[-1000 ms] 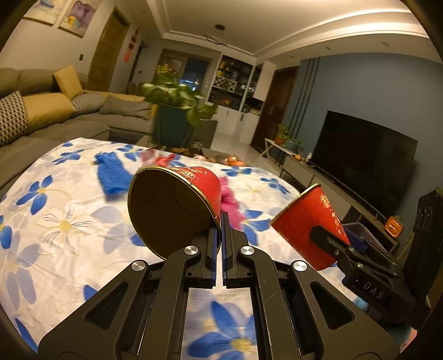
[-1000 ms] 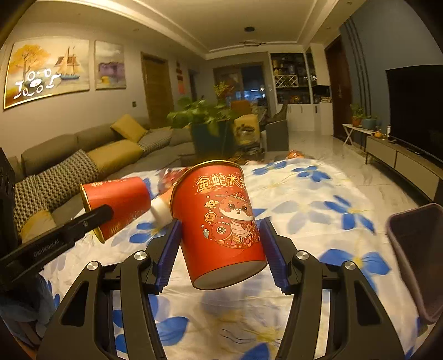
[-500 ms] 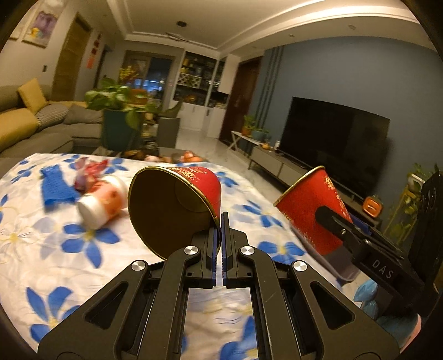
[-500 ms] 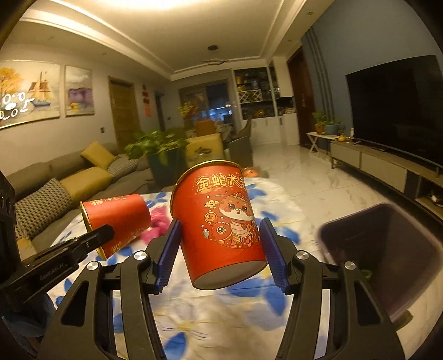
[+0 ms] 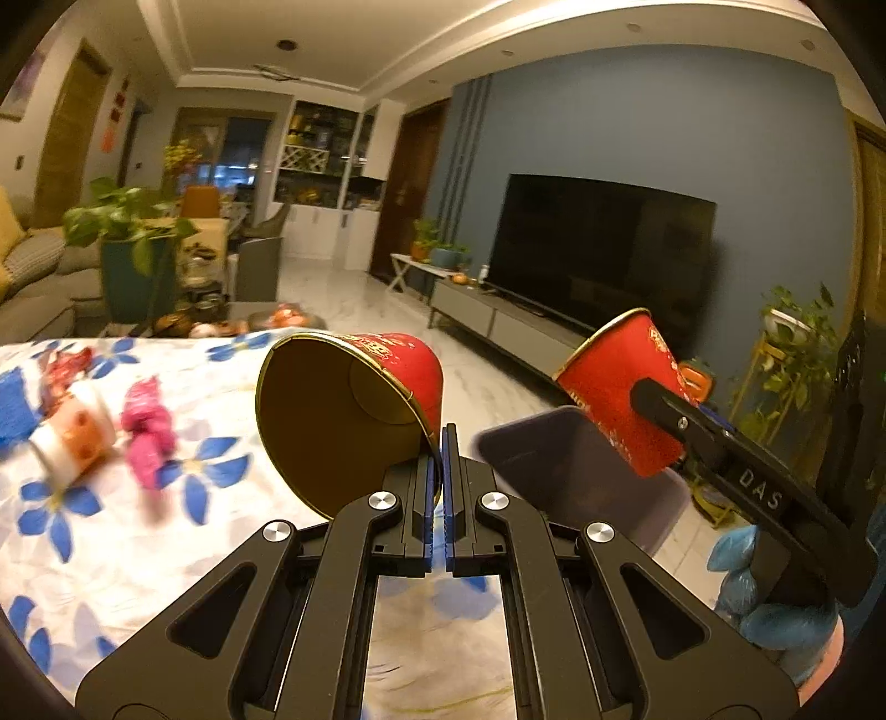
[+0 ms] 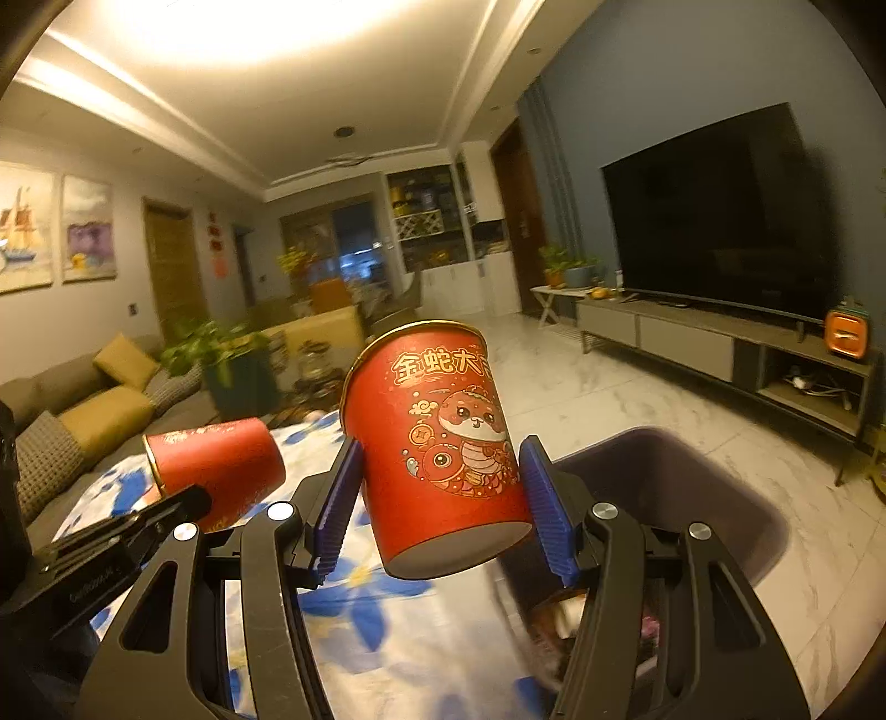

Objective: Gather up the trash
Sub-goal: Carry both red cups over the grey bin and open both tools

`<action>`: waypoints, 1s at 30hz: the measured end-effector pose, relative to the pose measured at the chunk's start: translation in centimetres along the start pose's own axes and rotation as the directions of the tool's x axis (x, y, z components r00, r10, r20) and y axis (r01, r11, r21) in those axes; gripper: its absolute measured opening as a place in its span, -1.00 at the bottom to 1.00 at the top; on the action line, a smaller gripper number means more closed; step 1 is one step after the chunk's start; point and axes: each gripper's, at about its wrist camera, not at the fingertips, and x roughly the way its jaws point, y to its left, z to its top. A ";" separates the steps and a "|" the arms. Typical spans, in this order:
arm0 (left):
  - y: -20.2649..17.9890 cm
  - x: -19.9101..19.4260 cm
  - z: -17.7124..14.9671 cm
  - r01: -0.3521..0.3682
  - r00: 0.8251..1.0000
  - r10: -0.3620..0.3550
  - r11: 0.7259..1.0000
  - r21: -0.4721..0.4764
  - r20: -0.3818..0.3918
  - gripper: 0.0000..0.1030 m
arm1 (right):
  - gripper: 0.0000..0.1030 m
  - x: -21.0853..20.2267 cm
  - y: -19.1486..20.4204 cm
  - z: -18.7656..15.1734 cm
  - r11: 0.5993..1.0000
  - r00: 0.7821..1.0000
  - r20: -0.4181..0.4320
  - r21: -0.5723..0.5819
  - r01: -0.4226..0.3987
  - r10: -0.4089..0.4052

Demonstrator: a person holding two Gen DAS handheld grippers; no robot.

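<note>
Between right gripper (image 6: 437,498) fingers: red cup (image 6: 437,437)

Dim, warm-tinted fisheye frames curve straight lines toward dark corners, a glaring white ceiling light (image 6: 221,27) burns upper left, and the floral white-and-blue tablecloth (image 5: 83,498) smears with motion blur.
</note>
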 end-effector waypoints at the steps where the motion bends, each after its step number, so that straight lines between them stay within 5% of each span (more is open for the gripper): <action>1: -0.7 0.4 0.1 0.011 1.000 -0.011 1.000 0.005 -0.002 -0.97 | 0.11 -0.2 -0.8 0.2 1.000 1.000 0.009 0.007 0.018 -0.018; 17: -9.3 7.4 -0.5 0.173 0.984 -0.168 0.981 0.088 -0.066 -0.97 | 0.11 -0.9 -7.6 0.8 0.985 0.987 0.025 0.077 0.156 -0.159; 30: -11.1 10.0 -0.8 0.224 0.971 -0.216 0.971 0.082 -0.098 -0.97 | 0.11 -0.3 -9.3 1.1 0.978 0.983 0.028 0.110 0.179 -0.183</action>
